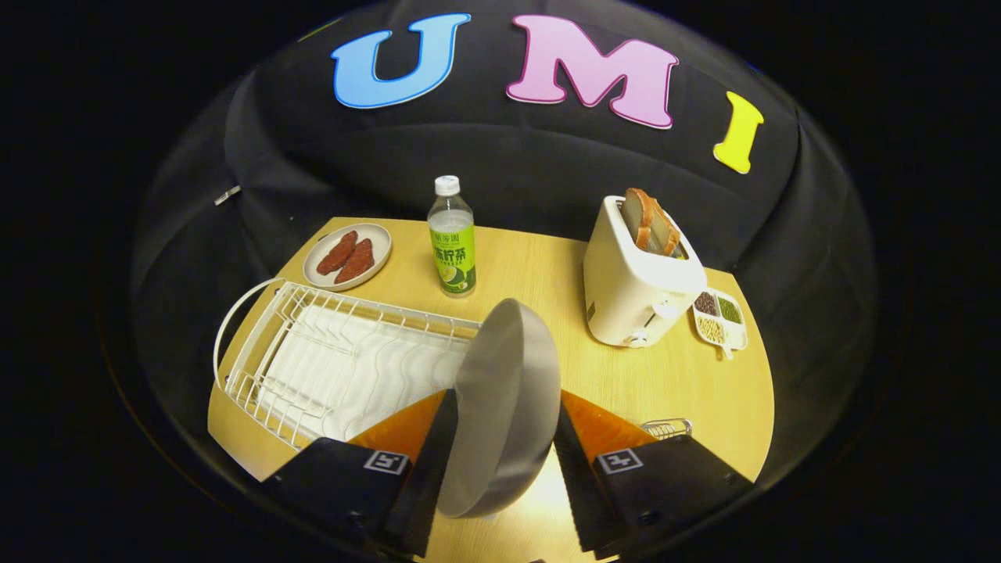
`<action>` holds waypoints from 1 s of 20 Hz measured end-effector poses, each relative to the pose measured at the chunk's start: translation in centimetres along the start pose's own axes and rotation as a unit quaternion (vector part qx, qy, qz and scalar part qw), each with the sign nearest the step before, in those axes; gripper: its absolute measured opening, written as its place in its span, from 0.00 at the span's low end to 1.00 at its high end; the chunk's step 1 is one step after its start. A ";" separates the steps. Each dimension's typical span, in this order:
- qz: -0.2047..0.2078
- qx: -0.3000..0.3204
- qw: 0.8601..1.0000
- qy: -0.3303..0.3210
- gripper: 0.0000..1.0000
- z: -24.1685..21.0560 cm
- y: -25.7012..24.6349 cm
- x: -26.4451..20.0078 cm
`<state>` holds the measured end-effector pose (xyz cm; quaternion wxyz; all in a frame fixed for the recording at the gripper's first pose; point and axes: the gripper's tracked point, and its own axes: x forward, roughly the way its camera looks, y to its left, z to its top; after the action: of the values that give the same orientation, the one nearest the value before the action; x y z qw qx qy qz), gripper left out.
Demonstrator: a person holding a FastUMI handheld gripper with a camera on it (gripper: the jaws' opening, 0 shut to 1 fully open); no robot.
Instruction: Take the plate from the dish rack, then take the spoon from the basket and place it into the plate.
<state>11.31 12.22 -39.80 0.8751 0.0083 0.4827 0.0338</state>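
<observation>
A grey plate [504,407] stands on edge between my two fingers, and my gripper [500,461] is shut on it, one finger pressing each face. It hangs above the wooden table [539,274], just to the right of the white wire dish rack [328,360], whose slots hold nothing. A bit of the wire basket [667,427] peeks out behind my right finger [602,446]. The spoon is hidden.
Beyond the plate stands a green-labelled bottle [451,238]. A small plate with red sausage slices [347,256] lies at the far left. A white toaster [637,285] holding bread sits far right, with a divided dish of beans [719,317] beside it.
</observation>
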 end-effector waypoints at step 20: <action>-0.126 -0.144 0.981 -0.027 0.27 4.9 1.2 -0.2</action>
<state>15.29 13.49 -36.92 0.8771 -0.1781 0.4460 -0.0080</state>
